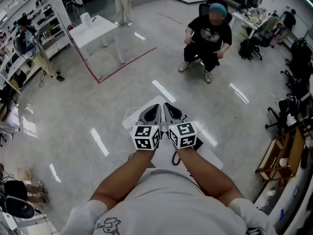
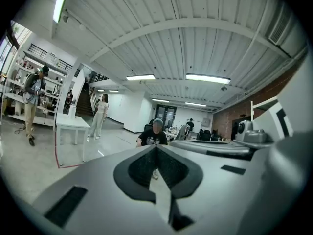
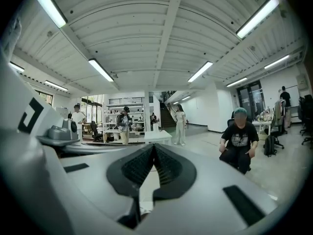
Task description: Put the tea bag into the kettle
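we hold the left gripper [image 1: 154, 110] and the right gripper [image 1: 170, 110] side by side out in front of us, roughly level, over the near end of a white table [image 1: 213, 156]. in each gripper view the ribbed pads [image 2: 143, 166] meet at the tips with nothing between them, so both are closed and empty. neither the tea bag nor the kettle shows in any view; what the grippers face is open floor and a seated person [image 1: 209, 31] well away. so we can only judge the handling from what such things usually are: a tea bag should be very light, soft and limp, its paper easy to tear or crush, and likely to swing if it hangs on a string. we would pinch it gently by the tag or the top seam, not the filled belly. the kettle should be rigid and heavier, and its opening may need steadying with the other gripper.
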Action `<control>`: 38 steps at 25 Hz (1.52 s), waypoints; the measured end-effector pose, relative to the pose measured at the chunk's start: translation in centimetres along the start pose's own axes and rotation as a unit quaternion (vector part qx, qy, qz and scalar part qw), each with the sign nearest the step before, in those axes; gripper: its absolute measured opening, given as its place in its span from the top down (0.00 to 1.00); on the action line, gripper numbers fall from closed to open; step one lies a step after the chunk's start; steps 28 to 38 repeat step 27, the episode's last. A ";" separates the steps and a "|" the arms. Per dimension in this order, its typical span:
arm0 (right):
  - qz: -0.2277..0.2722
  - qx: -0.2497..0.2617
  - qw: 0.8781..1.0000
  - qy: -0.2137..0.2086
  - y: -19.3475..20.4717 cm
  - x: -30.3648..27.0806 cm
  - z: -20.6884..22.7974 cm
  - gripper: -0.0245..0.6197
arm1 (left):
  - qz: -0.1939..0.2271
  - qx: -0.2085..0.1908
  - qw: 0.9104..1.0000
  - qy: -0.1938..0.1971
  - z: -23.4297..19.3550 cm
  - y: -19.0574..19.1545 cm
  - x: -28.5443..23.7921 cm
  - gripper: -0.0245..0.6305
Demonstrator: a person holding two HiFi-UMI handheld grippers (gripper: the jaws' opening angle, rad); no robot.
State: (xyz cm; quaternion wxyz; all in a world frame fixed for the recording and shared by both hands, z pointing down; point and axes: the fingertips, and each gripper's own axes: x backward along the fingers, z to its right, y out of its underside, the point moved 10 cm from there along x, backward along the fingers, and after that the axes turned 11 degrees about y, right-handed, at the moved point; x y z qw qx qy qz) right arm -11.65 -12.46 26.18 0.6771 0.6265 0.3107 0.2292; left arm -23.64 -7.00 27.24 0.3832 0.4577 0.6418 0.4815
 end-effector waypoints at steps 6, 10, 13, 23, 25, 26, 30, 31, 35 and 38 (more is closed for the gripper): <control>0.005 0.001 1.000 -0.003 -0.3 0.1 -0.4 0.95 | 0.003 -0.018 1.000 -0.004 0.0 -1.0 0.1 0.96; 0.008 -0.002 1.000 -0.008 -0.5 0.0 -0.3 0.95 | 0.005 -0.025 1.000 -0.010 0.0 -1.4 0.2 0.96; 0.011 -0.004 1.000 -0.011 -0.7 0.0 0.2 0.95 | 0.005 -0.031 0.999 -0.017 0.1 -1.3 0.1 0.96; 0.017 0.001 1.000 -0.019 -1.9 -0.4 -1.3 0.95 | 0.015 -0.020 0.999 -0.024 -0.9 -2.4 1.5 0.96; 0.016 0.000 1.000 -0.019 -1.8 -0.2 -1.3 0.95 | 0.016 -0.024 0.999 -0.024 -0.8 -2.3 1.6 0.96; 0.015 -0.001 1.000 -0.019 -1.7 -0.1 -1.3 0.95 | 0.015 -0.025 0.999 -0.025 -0.7 -2.2 1.7 0.96; 0.014 -0.002 1.000 -0.019 -1.6 0.0 -1.3 0.95 | 0.015 -0.026 0.999 -0.025 -0.7 -2.1 1.7 0.96; 0.014 -0.002 1.000 -0.019 -1.6 0.0 -1.3 0.95 | 0.015 -0.026 0.999 -0.025 -0.7 -2.1 1.7 0.96; 0.014 -0.002 1.000 -0.019 -1.6 0.0 -1.3 0.95 | 0.015 -0.026 0.999 -0.025 -0.7 -2.1 1.7 0.96; 0.014 -0.002 1.000 -0.019 -1.6 0.0 -1.3 0.95 | 0.015 -0.026 0.999 -0.025 -0.7 -2.1 1.7 0.96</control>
